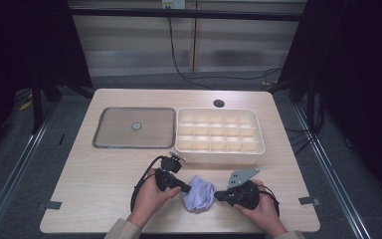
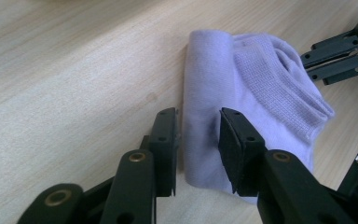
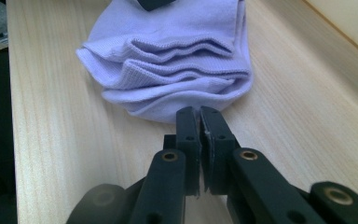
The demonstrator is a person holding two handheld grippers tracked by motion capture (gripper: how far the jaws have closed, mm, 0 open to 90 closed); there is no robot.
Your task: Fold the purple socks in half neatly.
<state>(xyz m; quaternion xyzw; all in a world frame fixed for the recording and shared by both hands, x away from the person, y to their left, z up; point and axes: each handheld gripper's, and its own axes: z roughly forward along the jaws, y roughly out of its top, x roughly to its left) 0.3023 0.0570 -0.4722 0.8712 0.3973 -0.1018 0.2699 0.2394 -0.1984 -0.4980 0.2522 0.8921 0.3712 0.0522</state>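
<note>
- Jaws: left gripper (image 2: pixel 198 140) straddles the rolled edge of the sock (image 2: pixel 256 93), pads apart, fold between them, not yet pinched.
- Right gripper (image 3: pixel 199 122) pressed together, tips at the sock's hem; whether cloth is caught, cannot tell.
- Sock lies between both grippers on the table (image 1: pixel 104 174); roll's long axis runs straight ahead of left jaws.
- Sock: lilac, folded, ribbed cuff.
- Beyond: tray (image 1: pixel 134 128), divided box (image 1: pixel 219 132).

Far end of the lilac sock (image 3: pixel 177 51) cut off by the right gripper view's top edge.
</note>
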